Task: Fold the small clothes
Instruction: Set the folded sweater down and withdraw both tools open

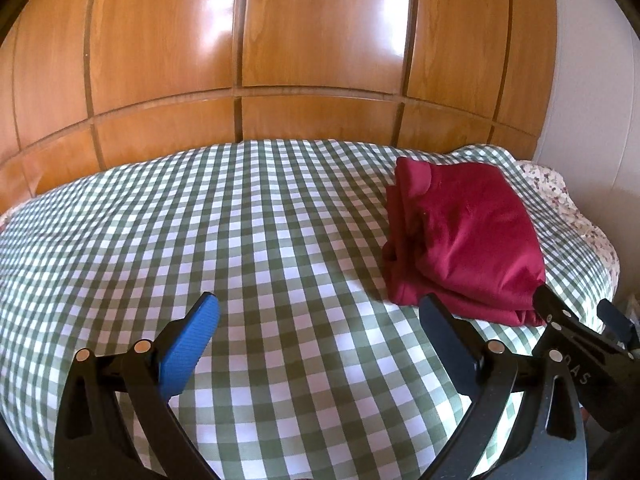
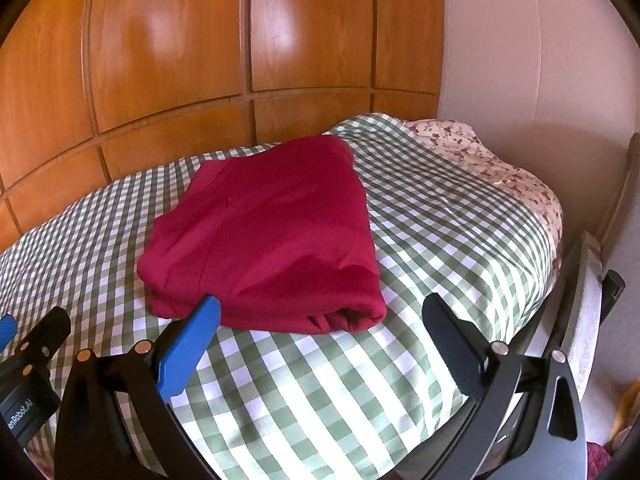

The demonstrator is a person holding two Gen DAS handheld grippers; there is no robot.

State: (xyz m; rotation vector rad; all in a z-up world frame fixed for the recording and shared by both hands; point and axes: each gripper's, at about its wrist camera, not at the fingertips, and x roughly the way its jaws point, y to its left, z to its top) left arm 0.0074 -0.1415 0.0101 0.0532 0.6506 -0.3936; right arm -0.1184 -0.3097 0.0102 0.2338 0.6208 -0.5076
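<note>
A dark red garment lies folded into a thick rectangle on the green-and-white checked bed cover, toward the right side. It also shows in the right wrist view. My left gripper is open and empty, hovering over bare cover to the left of the garment. My right gripper is open and empty, just in front of the garment's near folded edge, its blue finger close to the cloth. The right gripper also shows in the left wrist view at the garment's near right corner.
A wooden panelled wardrobe stands behind the bed. A floral sheet shows at the bed's right end, next to a white wall. A dark bed frame edge runs along the right.
</note>
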